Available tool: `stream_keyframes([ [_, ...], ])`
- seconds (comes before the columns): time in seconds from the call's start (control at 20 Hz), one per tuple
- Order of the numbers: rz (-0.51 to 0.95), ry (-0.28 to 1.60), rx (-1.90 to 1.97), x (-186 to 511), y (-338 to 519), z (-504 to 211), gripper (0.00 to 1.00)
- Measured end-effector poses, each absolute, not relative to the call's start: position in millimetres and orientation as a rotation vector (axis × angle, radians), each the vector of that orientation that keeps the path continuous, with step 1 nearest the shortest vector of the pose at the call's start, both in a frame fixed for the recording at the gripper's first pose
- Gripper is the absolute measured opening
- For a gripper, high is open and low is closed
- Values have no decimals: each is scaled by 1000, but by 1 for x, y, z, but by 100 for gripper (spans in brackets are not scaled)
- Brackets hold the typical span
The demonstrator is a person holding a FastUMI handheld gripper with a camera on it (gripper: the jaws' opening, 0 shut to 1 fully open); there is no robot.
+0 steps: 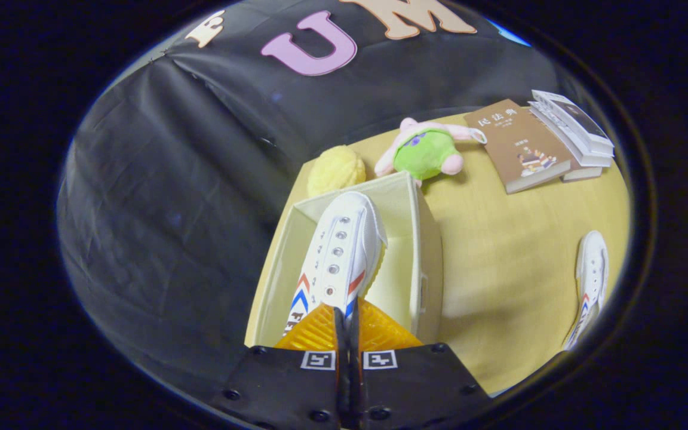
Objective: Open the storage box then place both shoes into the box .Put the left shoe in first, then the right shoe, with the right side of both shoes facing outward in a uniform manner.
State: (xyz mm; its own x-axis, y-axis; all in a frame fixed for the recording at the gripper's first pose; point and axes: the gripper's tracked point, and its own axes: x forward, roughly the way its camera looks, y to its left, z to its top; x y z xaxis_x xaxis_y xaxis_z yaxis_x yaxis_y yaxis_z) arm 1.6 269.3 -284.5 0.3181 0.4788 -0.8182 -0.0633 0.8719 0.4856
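My gripper [346, 319] is shut on a white canvas shoe [339, 251] with red and blue chevrons, pinching it near the heel opening. The shoe hangs toe-forward over the open cream storage box [424, 239], which sits just ahead of the fingers at the table's left edge. The box's inside walls show around the shoe; its floor is mostly hidden. A second matching white shoe [592, 280] lies on the wooden table [511, 263], well to the right of the box.
Beyond the box lie a yellow fuzzy ball [337, 170] and a green and pink plush toy [426, 150]. A brown book [520, 146] and a stack of books [574, 128] rest at the table's far right. Black cloth wall stands behind and left.
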Motion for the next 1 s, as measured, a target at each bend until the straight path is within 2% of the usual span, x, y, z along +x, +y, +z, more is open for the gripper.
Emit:
stream_keyframes([
  [0.45,318,1301,287,-8,315,-350,3],
  [0.9,376,1299,216,-21,331,-357,6],
  [1.0,418,1259,244,-19,338,-342,38],
])
